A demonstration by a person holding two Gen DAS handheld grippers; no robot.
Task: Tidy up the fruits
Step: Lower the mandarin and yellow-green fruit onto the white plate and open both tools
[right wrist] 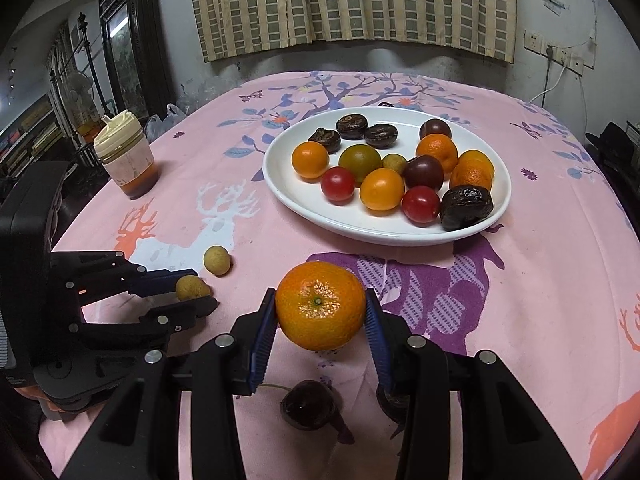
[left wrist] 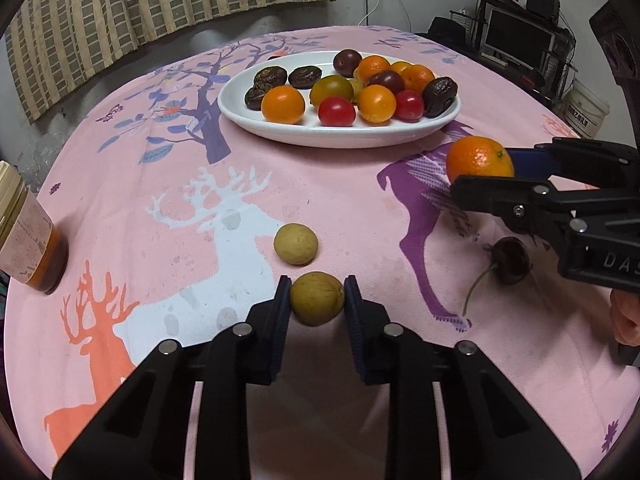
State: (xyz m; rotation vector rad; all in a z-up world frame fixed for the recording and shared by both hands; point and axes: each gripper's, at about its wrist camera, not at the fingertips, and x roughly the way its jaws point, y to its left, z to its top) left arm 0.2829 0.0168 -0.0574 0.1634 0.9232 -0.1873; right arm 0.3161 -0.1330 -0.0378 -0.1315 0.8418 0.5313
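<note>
My left gripper [left wrist: 317, 298] is shut on a small tan longan [left wrist: 317, 299], just above the pink cloth; it also shows in the right wrist view [right wrist: 192, 288]. A second longan [left wrist: 295, 244] lies just beyond it. My right gripper [right wrist: 321, 306] is shut on a mandarin orange [right wrist: 320, 305] and holds it above the cloth; the orange shows in the left wrist view [left wrist: 479, 158]. A white oval plate [left wrist: 240, 108] at the far middle holds several oranges, tomatoes and dark fruits. A dark cherry [left wrist: 510, 260] with a stem lies under the right gripper.
A lidded cup with orange liquid [left wrist: 30, 232] stands at the table's left edge, also in the right wrist view [right wrist: 128, 156]. A patterned pink cloth [left wrist: 160, 200] covers the round table. A curtain and wall stand behind; shelves and a monitor stand to the right.
</note>
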